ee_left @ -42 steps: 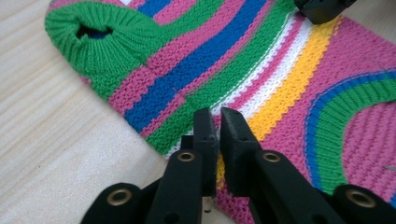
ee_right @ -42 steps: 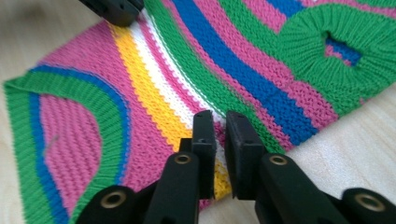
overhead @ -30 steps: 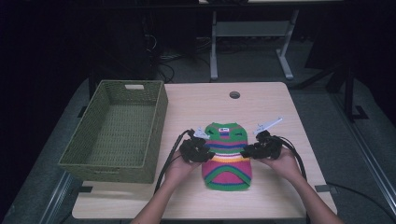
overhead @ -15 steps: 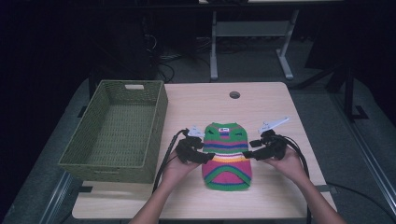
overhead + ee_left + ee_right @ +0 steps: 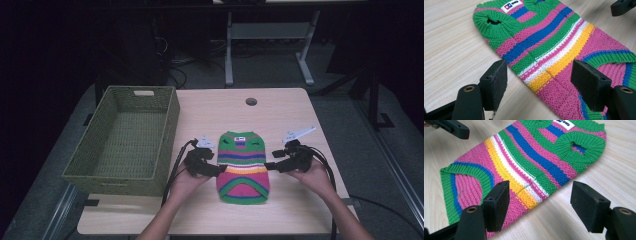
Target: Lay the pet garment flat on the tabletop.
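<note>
Both claws, left claw (image 5: 218,169) and right claw (image 5: 267,166), have just been opening, now released beside the striped sweater (image 5: 243,167); it lies flat mid-surface (image 5: 280,110), fold probably done, basket (image 5: 167,150) next.

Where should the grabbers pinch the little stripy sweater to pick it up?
Probably its two side edges. The sweater lies flat on the table, so only its edges offer something to pinch. The left gripper and right gripper sit open at either side, so each comes in sideways and low.
</note>
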